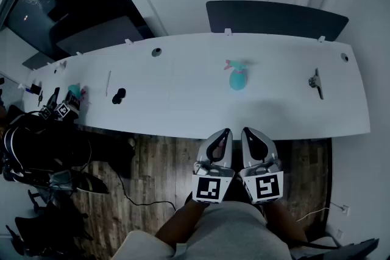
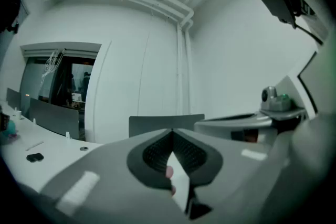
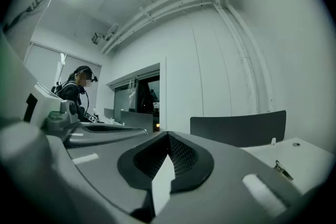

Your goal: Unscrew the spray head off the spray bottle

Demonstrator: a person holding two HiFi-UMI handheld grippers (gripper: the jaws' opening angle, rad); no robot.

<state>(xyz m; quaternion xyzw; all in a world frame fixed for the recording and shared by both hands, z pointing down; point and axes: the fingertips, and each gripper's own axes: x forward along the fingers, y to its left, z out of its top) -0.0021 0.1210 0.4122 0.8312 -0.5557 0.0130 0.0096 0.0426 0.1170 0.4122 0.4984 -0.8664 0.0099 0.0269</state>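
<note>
A teal spray bottle (image 1: pixel 237 80) with a teal and pink spray head (image 1: pixel 232 64) rests on the long white table (image 1: pixel 183 100), right of its middle. Nothing touches it. My left gripper (image 1: pixel 226 131) and right gripper (image 1: pixel 247 130) hang side by side at the table's front edge, well short of the bottle. Both are shut with nothing in them. In the left gripper view the jaws (image 2: pixel 171 132) meet at their tips and point at the far wall. The right gripper view shows the same closed tips (image 3: pixel 168 135). Neither gripper view shows the bottle.
A metal clip (image 1: pixel 315 82) lies toward the table's right end, and a small black object (image 1: pixel 119 95) toward the left. A dark panel (image 1: pixel 274 18) stands behind the table. Another person (image 1: pixel 36 143) with grippers (image 1: pixel 61 109) and a second teal bottle (image 1: pixel 74 91) is at the far left.
</note>
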